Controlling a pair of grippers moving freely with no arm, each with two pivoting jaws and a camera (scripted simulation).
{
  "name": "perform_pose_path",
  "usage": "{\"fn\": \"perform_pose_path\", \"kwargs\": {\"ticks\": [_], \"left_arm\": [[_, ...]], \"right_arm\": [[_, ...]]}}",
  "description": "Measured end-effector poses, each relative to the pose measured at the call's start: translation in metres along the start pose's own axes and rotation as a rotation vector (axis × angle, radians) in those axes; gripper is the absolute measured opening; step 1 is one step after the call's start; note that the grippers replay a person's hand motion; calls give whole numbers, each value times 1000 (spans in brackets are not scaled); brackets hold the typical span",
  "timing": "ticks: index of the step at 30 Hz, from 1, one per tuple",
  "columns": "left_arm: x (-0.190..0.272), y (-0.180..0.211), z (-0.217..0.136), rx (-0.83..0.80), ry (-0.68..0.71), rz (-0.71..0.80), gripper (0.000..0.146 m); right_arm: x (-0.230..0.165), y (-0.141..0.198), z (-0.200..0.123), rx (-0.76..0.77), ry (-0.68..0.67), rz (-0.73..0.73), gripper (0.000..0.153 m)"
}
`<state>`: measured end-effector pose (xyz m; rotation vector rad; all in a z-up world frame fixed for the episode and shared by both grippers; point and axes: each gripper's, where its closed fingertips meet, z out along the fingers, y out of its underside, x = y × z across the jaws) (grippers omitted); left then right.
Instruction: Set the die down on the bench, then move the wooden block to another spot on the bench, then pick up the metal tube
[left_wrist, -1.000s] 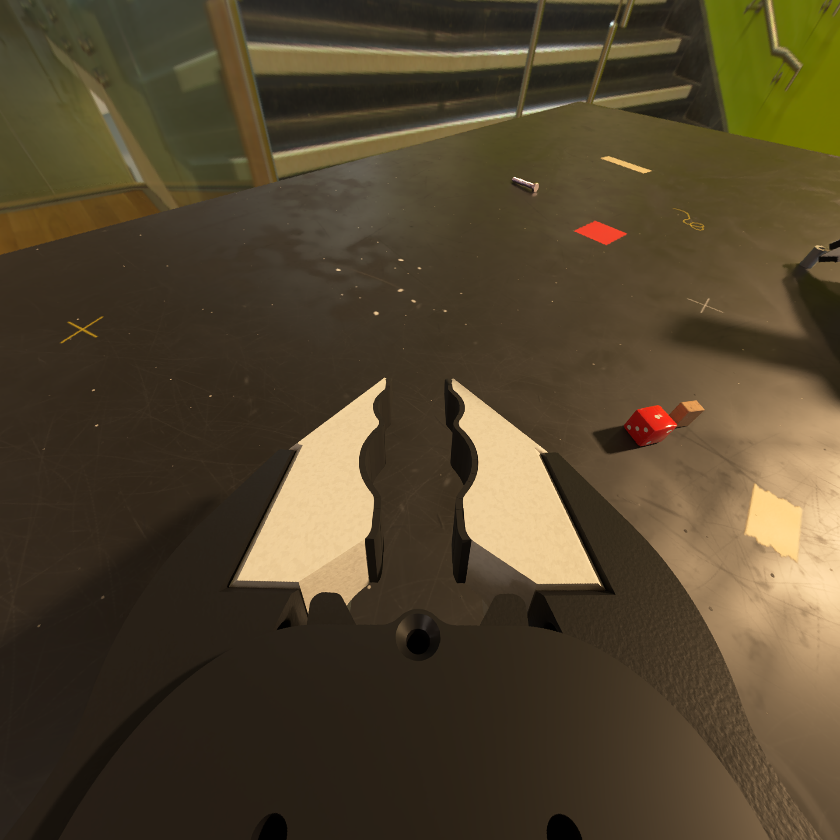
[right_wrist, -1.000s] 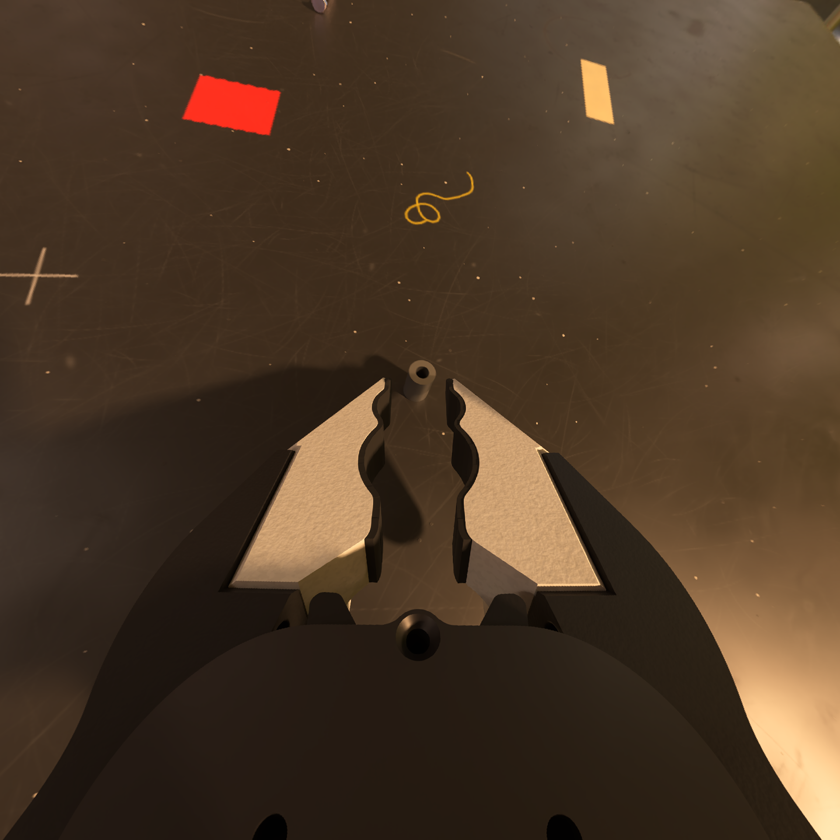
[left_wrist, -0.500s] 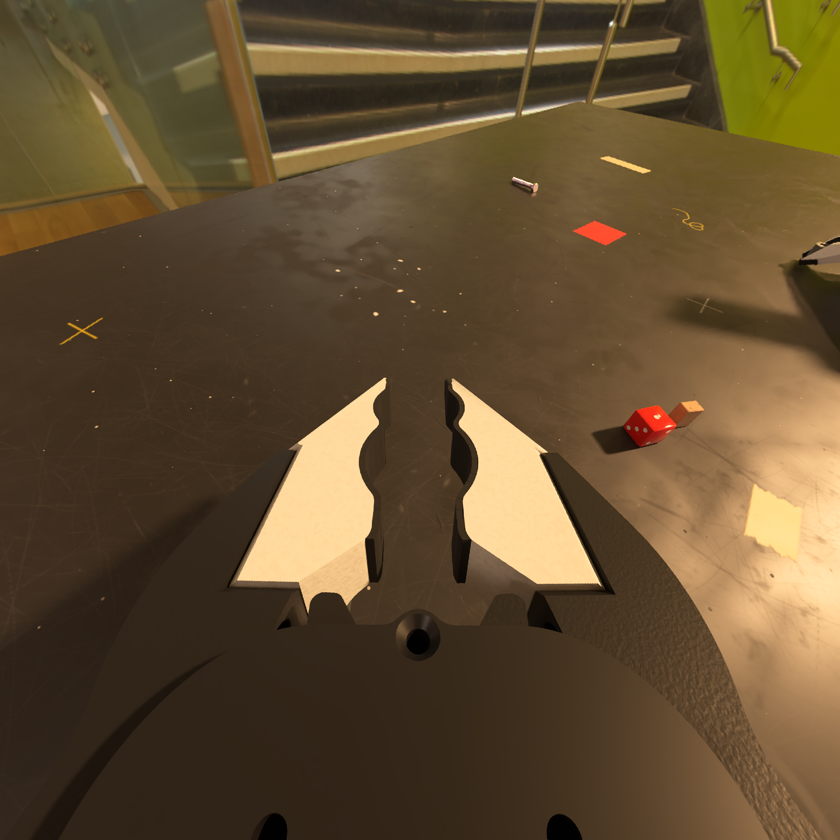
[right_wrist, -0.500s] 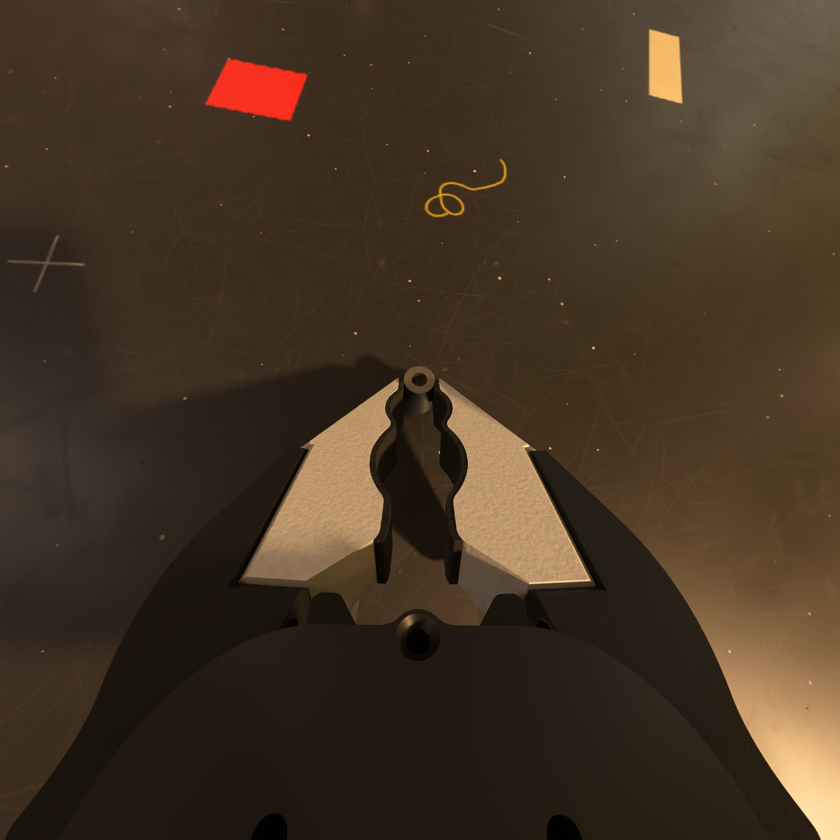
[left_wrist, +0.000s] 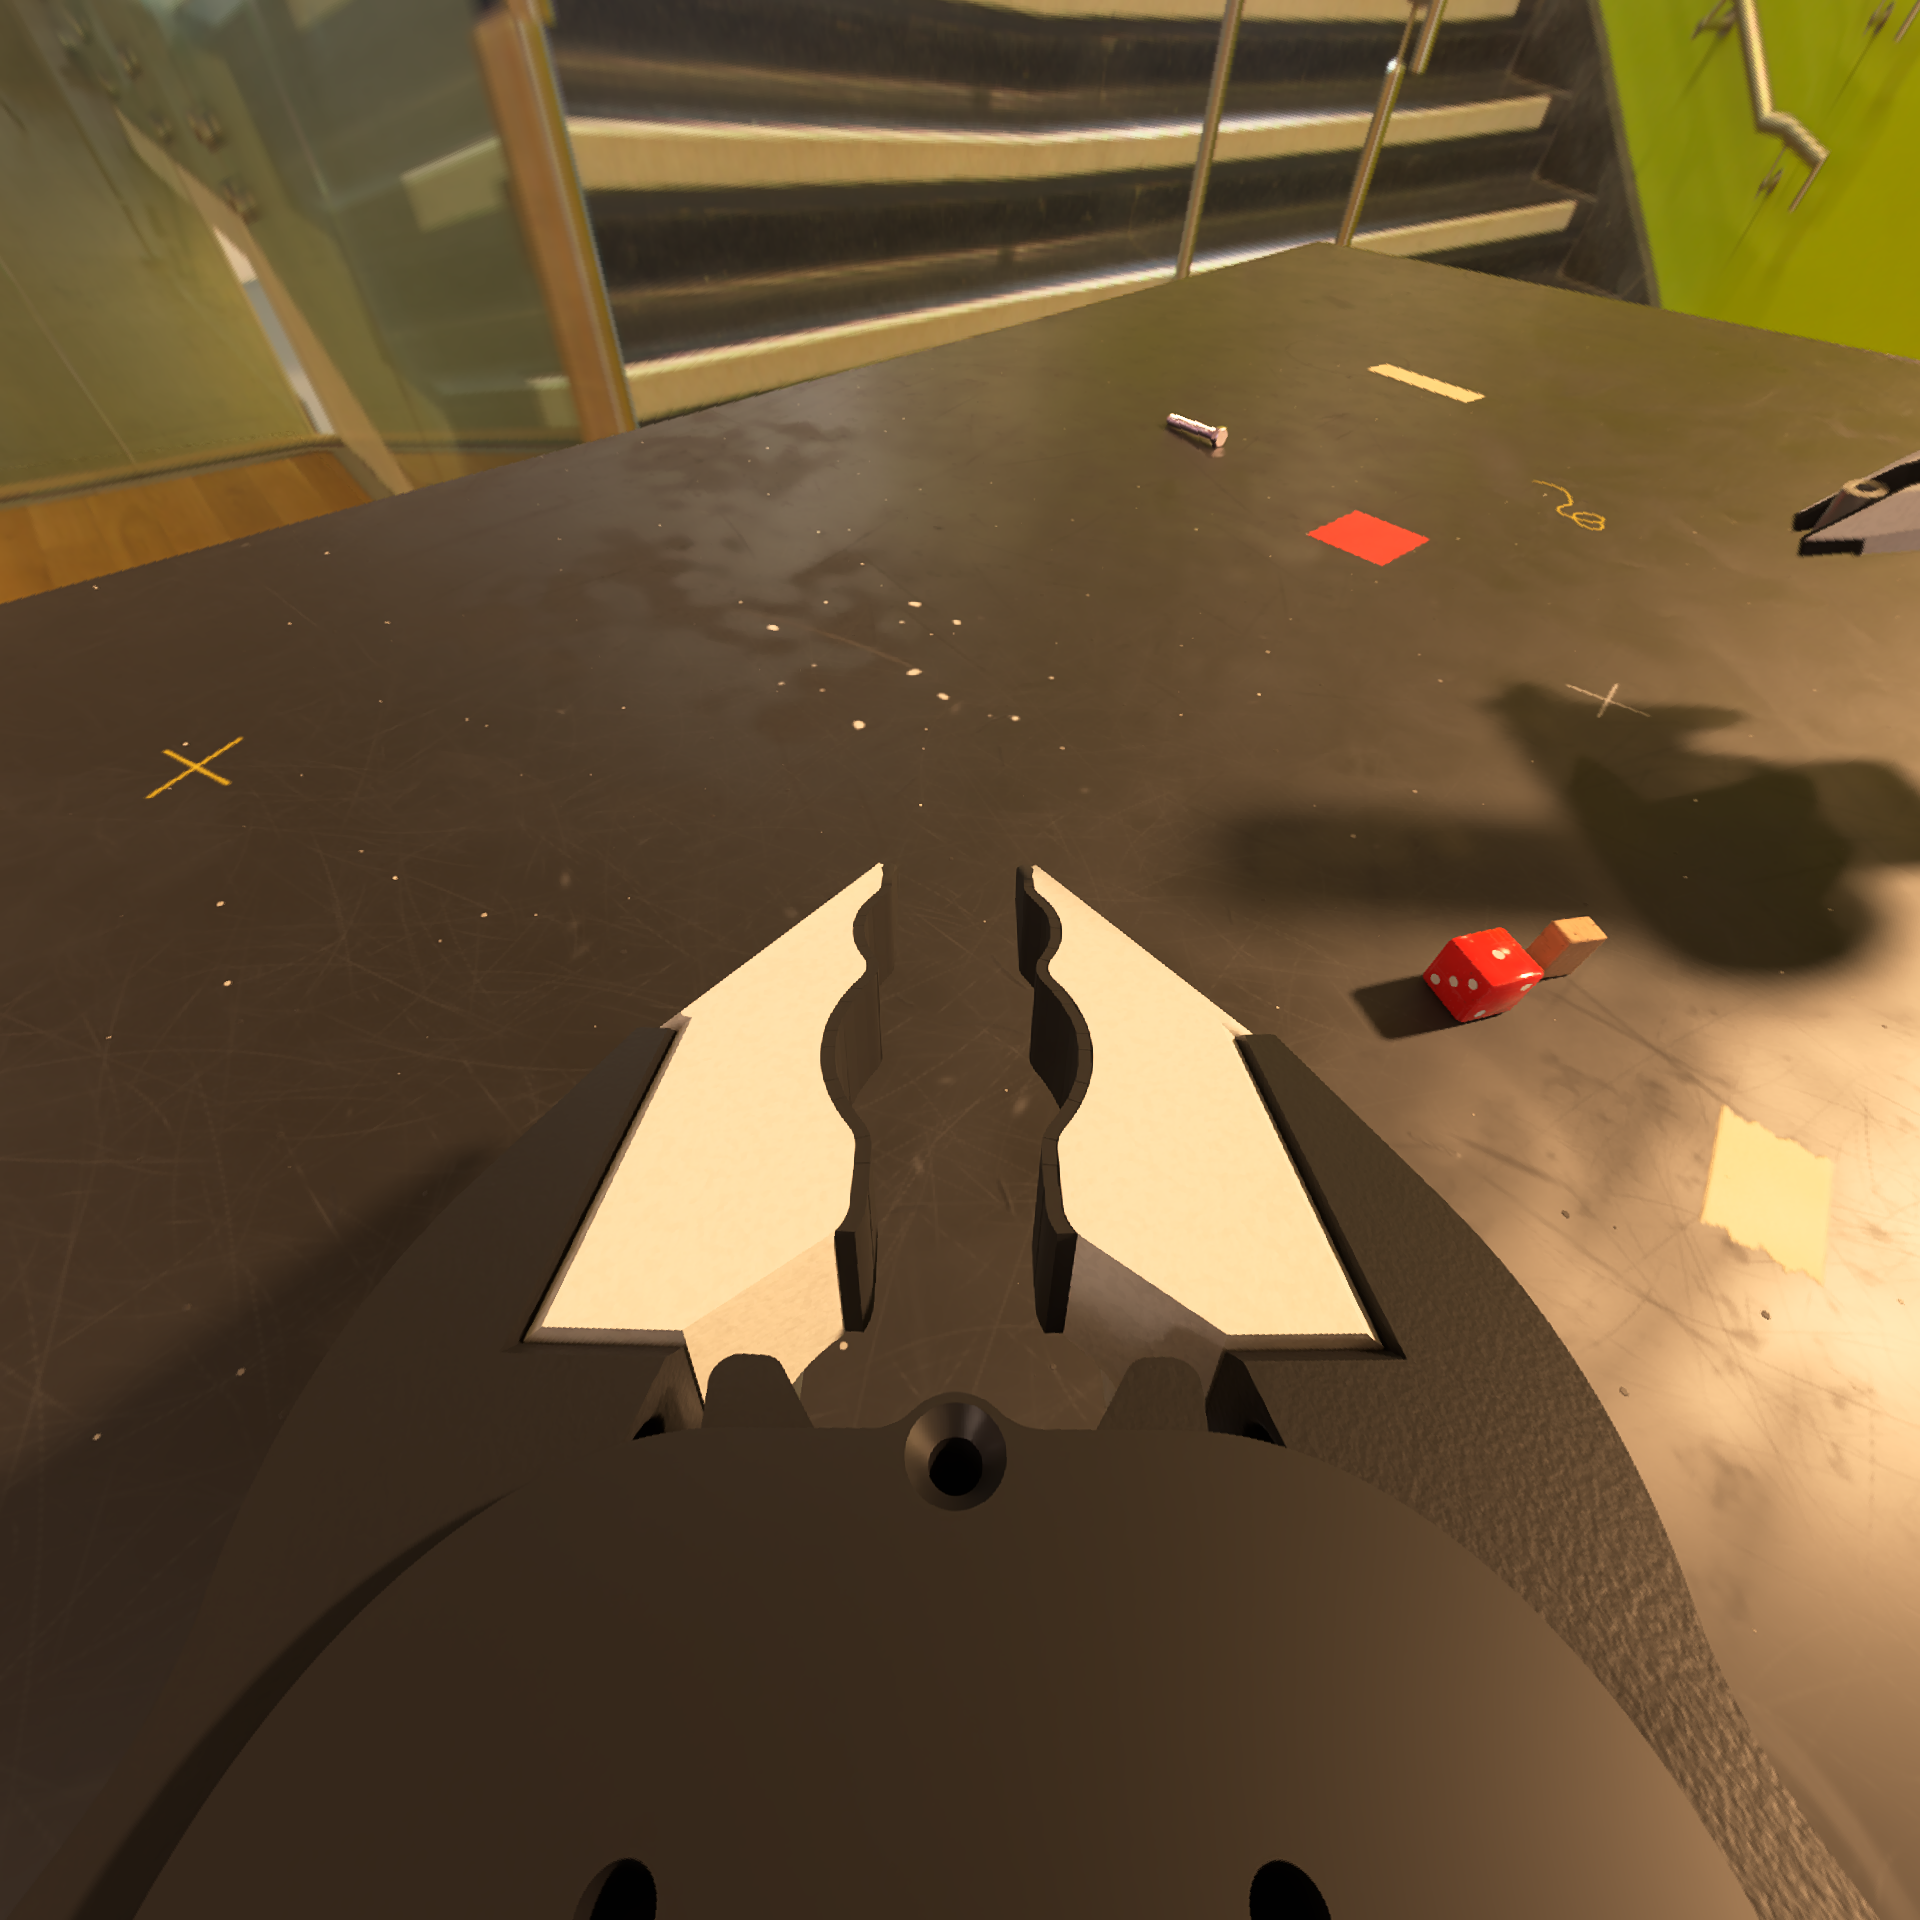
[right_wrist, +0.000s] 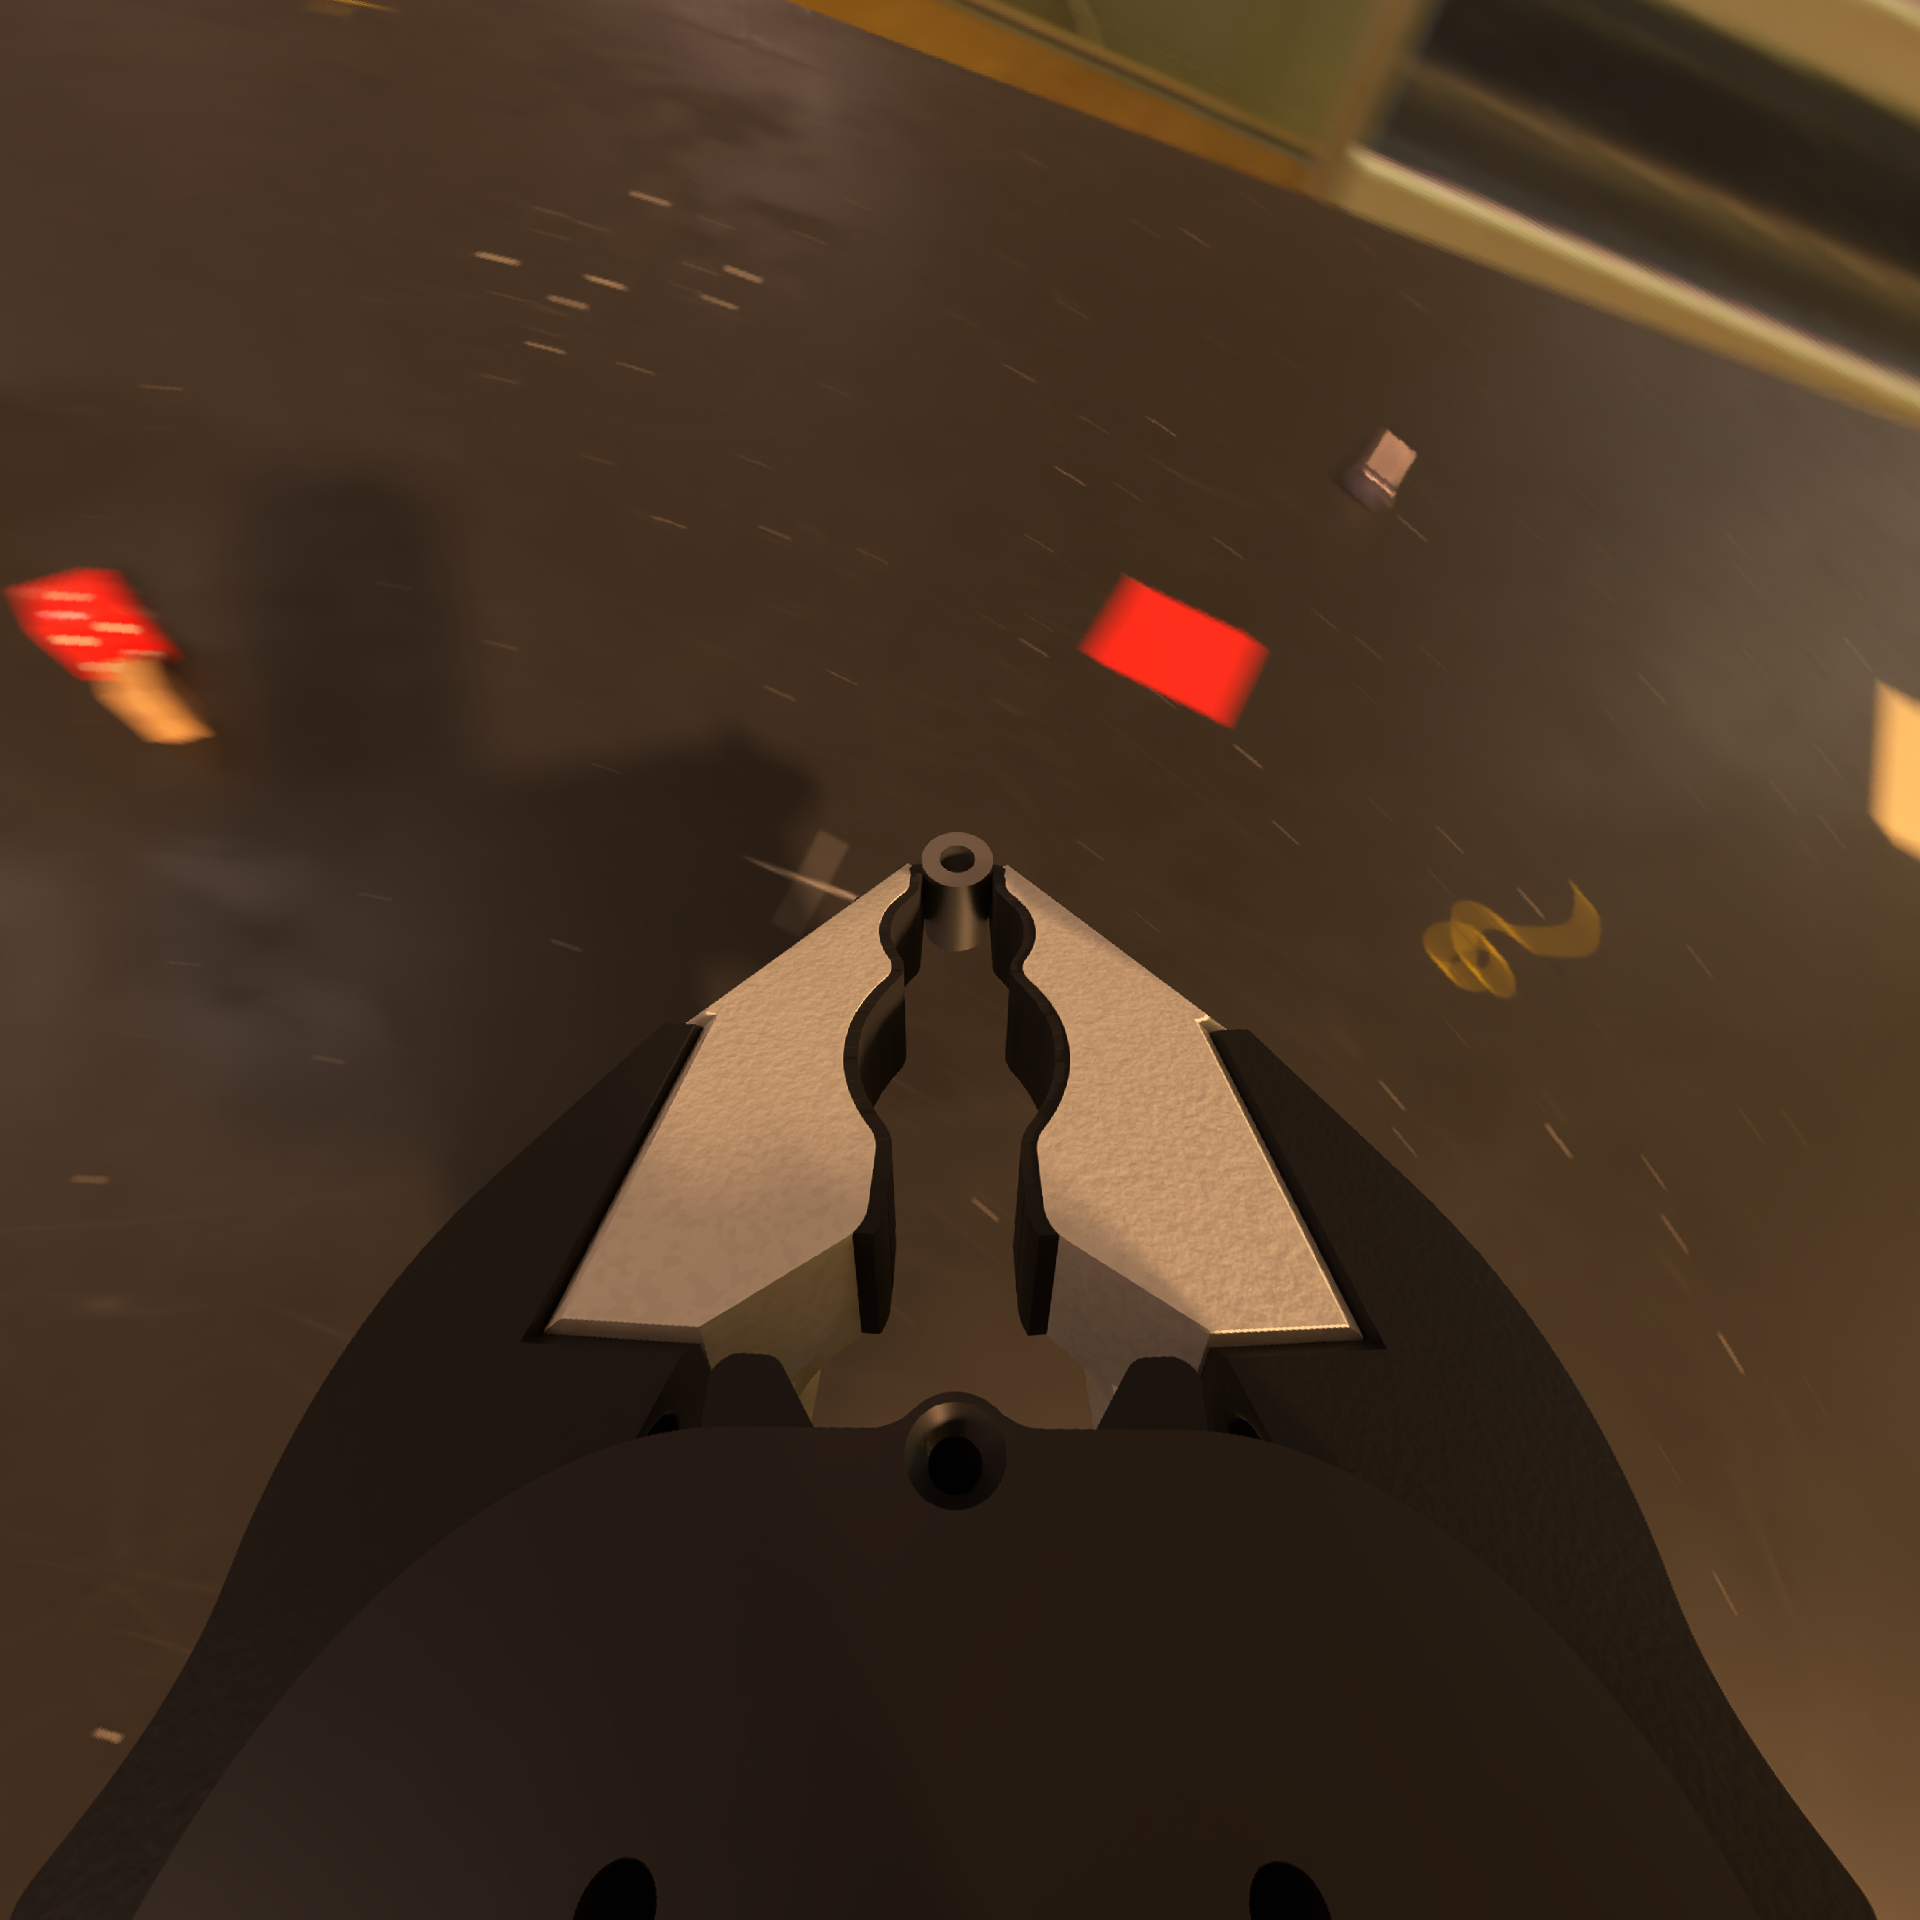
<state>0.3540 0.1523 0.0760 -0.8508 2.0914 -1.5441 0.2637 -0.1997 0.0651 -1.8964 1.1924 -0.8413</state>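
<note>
A red die rests on the dark bench, touching a small wooden block just behind it. Both show blurred at the left of the right wrist view, the die and the block. My right gripper is shut on a short grey metal tube, held at the fingertips above the bench. Its tips show at the right edge of the left wrist view. My left gripper is open and empty, low over the bench, left of the die.
A silver bolt lies at the far side, also seen in the right wrist view. Flat marks on the bench: a red square, tan tape patches, a yellow cross, a squiggle. Stairs and railings stand beyond the far edge.
My right gripper closed on the metal tube, lifted it off the bench and swung its view left. Its shadow spread. My left gripper stayed still and open.
</note>
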Motion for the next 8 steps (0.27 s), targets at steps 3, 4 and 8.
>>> {"fn": "perform_pose_path", "kwargs": {"ticks": [3,4,8], "left_arm": [[0,-3,-2,21,-4,1,22],[0,-4,-4,35,-5,0,22],[-1,-9,-9,80,-3,-9,22]], "right_arm": [[-79,-32,21,56,-214,-160,12],[-103,-38,28,69,-279,-201,12],[-177,-37,52,18,-498,-303,12]]}}
